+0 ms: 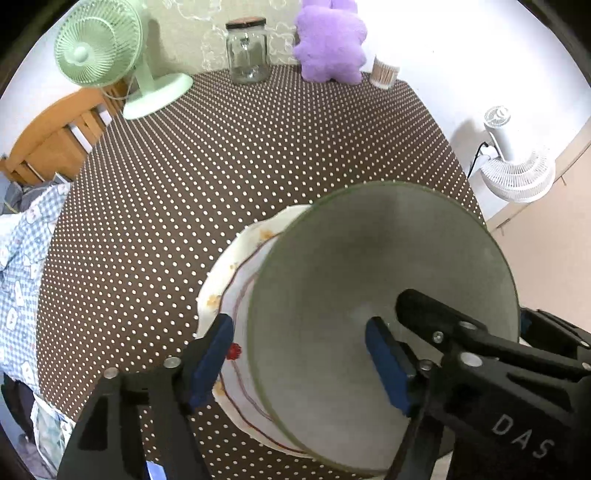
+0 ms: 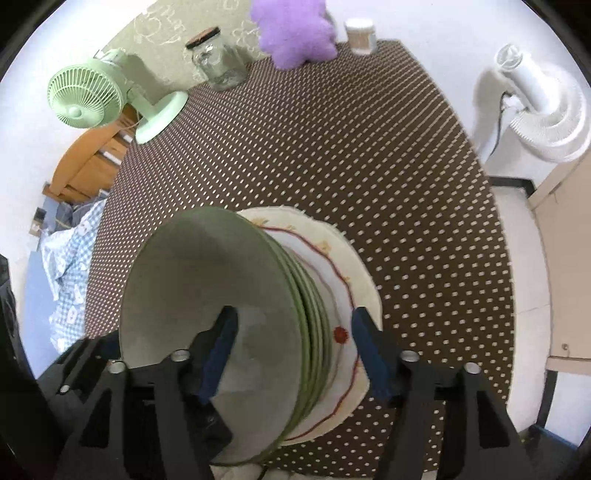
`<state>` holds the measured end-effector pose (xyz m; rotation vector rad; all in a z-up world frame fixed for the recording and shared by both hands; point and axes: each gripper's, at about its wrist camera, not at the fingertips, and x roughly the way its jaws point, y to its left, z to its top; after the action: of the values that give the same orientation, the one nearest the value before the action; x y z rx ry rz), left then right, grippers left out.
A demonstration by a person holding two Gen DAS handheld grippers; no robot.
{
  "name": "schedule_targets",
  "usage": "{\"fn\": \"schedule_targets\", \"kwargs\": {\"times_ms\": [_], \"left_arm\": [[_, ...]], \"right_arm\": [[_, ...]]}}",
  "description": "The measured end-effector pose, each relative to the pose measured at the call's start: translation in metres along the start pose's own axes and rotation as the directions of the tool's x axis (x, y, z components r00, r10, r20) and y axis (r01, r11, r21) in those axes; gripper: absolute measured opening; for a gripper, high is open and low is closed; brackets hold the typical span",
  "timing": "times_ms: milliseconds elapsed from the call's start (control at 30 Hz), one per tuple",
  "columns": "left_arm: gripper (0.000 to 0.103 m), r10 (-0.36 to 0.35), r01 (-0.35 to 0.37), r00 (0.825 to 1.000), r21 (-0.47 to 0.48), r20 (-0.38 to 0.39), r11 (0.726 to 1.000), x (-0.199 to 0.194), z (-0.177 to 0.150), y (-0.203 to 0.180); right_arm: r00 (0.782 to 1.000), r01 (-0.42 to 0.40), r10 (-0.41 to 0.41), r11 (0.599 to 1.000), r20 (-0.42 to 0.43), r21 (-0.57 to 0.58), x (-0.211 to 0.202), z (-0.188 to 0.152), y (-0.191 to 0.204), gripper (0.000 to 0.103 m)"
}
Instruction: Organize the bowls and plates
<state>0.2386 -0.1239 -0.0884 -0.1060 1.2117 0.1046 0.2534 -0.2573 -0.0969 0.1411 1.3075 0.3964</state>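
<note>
A stack of green-rimmed bowls (image 1: 354,295) (image 2: 207,288) stands on a white plate with a red wavy line and flower marks (image 1: 236,295) (image 2: 332,258), near the front edge of the dotted brown table. My left gripper (image 1: 299,354) is open, its fingers straddling the left rim of the top bowl. My right gripper (image 2: 293,347) is open, its fingers straddling the right rims of the stack. The right gripper's black finger (image 1: 436,317) shows inside the bowl in the left wrist view.
A green desk fan (image 1: 110,51) (image 2: 92,96), a glass jar (image 1: 247,51) (image 2: 218,62), a purple plush toy (image 1: 328,40) (image 2: 291,29) and a small tub (image 1: 384,72) (image 2: 360,35) stand along the table's (image 1: 221,166) far edge. A white fan (image 1: 513,162) (image 2: 539,107) stands on the floor to the right.
</note>
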Motion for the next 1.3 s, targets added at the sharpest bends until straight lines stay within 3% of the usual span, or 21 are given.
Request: {"fn": "schedule_targets", "kwargs": {"times_ms": [167,333,533,733,900,1100,1300], "left_arm": [[0.080,-0.038,0.037,0.998,0.032,0.046,0.999,-0.013,-0.003,0.003],[0.080,-0.070,0.062,0.992,0.075,0.108,0.995,-0.032,-0.003,0.011],[0.080,-0.103,0.079,0.972,0.120,0.209,0.990,-0.065,-0.004,0.030],[0.080,-0.117,0.075,0.950,0.151,0.290,0.986,-0.093,-0.010,0.068],[0.081,-0.127,0.071,0.934,0.175,0.334,0.982,-0.109,-0.021,0.103],[0.083,-0.083,0.008,0.910,0.183,0.406,0.983,-0.123,-0.041,0.139],[0.088,-0.036,-0.030,0.873,0.127,0.487,0.991,-0.128,-0.072,0.164]], "right_arm": [[0.996,0.049,-0.047,0.999,0.081,-0.016,-0.017,-0.006,0.009,0.077],[0.977,0.122,-0.115,0.992,0.178,-0.029,-0.038,-0.010,0.026,0.079],[0.935,0.198,-0.186,0.980,0.302,-0.009,-0.064,-0.018,0.055,0.079],[0.896,0.185,-0.182,0.982,0.405,0.031,-0.086,-0.038,0.095,0.079],[0.856,0.223,-0.219,0.974,0.469,0.049,-0.095,-0.059,0.132,0.079],[0.816,0.240,-0.239,0.968,0.526,0.068,-0.096,-0.088,0.164,0.079],[0.781,0.253,-0.224,0.967,0.583,0.032,-0.095,-0.117,0.178,0.082]]}}
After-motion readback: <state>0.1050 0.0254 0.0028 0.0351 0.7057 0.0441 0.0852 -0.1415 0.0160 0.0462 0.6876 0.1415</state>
